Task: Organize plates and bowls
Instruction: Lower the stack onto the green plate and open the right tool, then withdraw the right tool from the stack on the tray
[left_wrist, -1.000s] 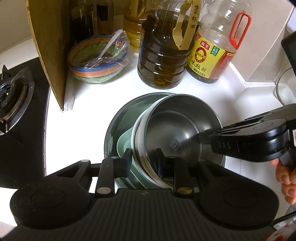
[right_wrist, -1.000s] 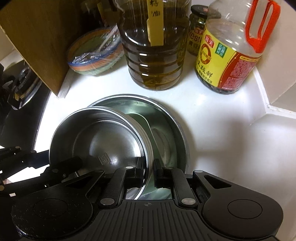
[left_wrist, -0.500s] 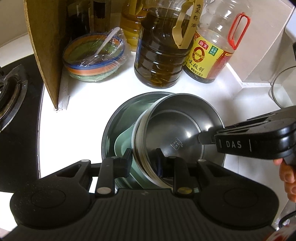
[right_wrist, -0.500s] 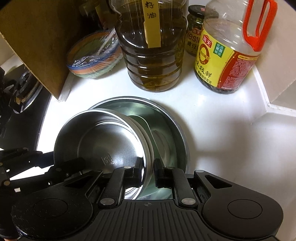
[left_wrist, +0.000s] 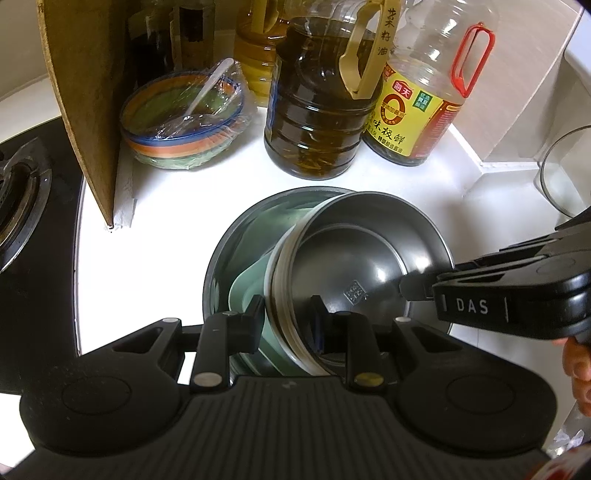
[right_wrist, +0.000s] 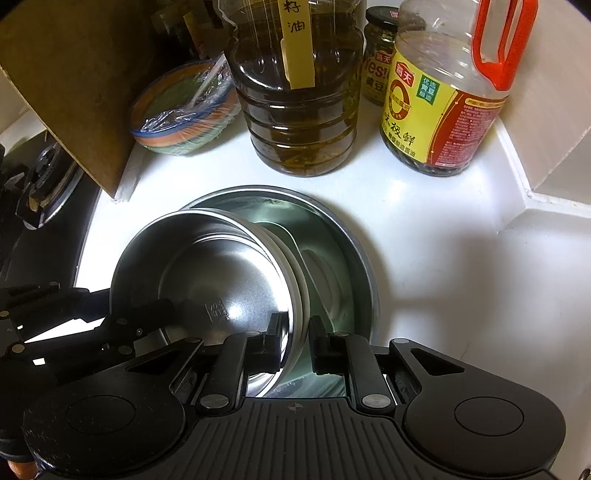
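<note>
Little is changed since the earlier frames: the right gripper (right_wrist: 293, 341) is seen slightly wider apart at the steel bowl's rim, and both hands are kept in place. Its jaws are opening, with the thin rim of the steel bowl (right_wrist: 221, 280) between them, one pad inside and one outside; the inner pad lies against the wall, while a narrow gap shows at the outer one. The left gripper (left_wrist: 288, 314) is held narrowly parted and closed on the opposite rim, one finger inside the bowl and one outside.

The steel bowl is round, smooth and brushed, with a stamped mark on its floor, and is held tilted. It is stacked on white-rimmed dishes (right_wrist: 299, 284) and a pale green plastic piece (left_wrist: 245, 291), all nested inside a wide, shallow steel basin (right_wrist: 354, 251) on the glossy white counter (right_wrist: 424, 258).

Beyond the basin stand a ribbed clear oil jug (left_wrist: 314, 122) and a yellow-labelled bottle (left_wrist: 413, 122) with a red handle. To the left a striped bowl (left_wrist: 177, 147) wrapped in crinkled film is set beside a brown board (left_wrist: 88, 103), with a black stove (left_wrist: 22, 192) past it.
</note>
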